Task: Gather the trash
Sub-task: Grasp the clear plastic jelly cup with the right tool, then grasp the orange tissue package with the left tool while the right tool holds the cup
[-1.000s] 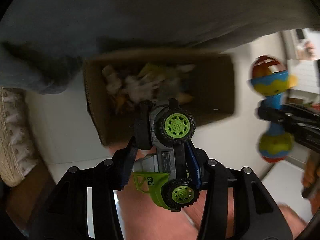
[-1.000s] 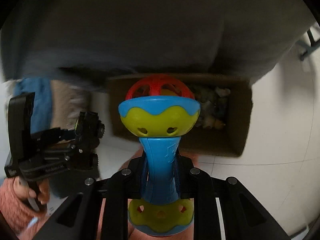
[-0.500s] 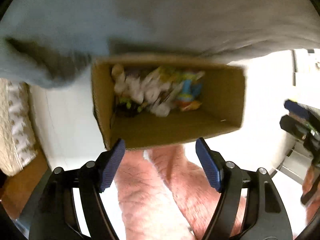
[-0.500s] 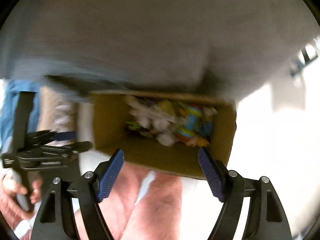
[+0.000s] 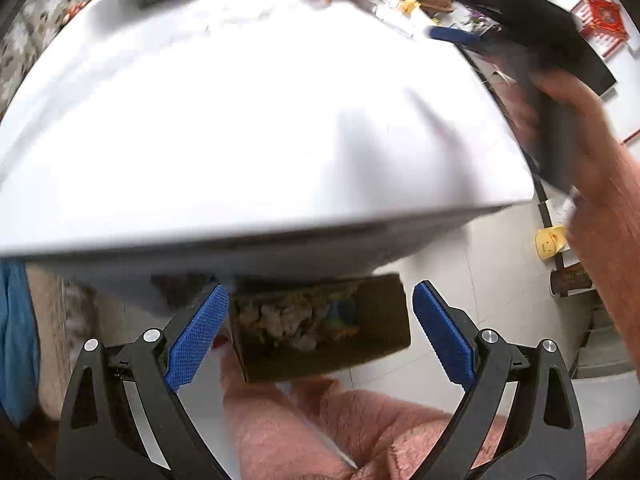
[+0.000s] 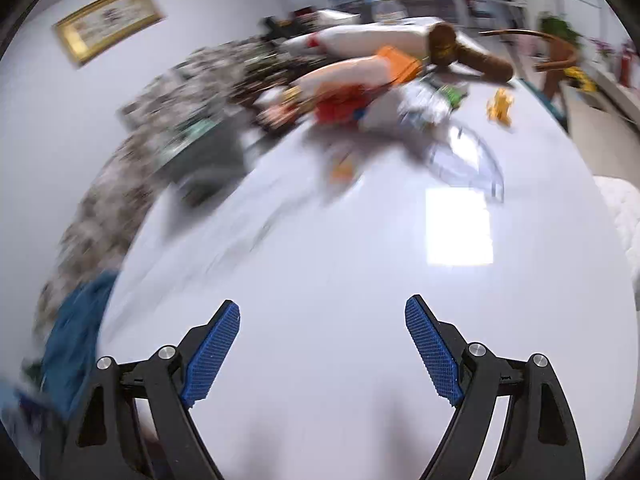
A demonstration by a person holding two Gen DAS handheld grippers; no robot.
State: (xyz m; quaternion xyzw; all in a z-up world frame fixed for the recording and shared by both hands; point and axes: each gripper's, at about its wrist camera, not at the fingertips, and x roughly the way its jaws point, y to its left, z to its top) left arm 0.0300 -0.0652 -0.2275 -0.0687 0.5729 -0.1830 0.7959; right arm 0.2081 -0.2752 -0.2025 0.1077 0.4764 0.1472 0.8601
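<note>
My left gripper (image 5: pixel 320 332) is open and empty, above a brown cardboard box (image 5: pixel 384 344) on the floor under the white table's (image 5: pixel 240 120) edge. The box holds crumpled paper and colourful toys (image 5: pixel 304 320). My right gripper (image 6: pixel 322 350) is open and empty, low over the white table (image 6: pixel 360 300). At the table's far end, blurred, lie a heap of toys and wrappers (image 6: pixel 348 100), a clear plastic piece (image 6: pixel 468 160) and a small yellow toy (image 6: pixel 500 106). The right gripper also shows in the left wrist view (image 5: pixel 520 40), held in a hand.
My pink-sleeved legs (image 5: pixel 360 432) are below the box. A grey container (image 6: pixel 200 160) and patterned fabric (image 6: pixel 100 208) sit at the table's left. A blue cloth (image 6: pixel 76 336) hangs at the left edge. A framed picture (image 6: pixel 108 20) is on the wall.
Both grippers let go of their toys, the toy truck and the rattle, over the box and opened. Both have since swung up; the right one now faces the tabletop.
</note>
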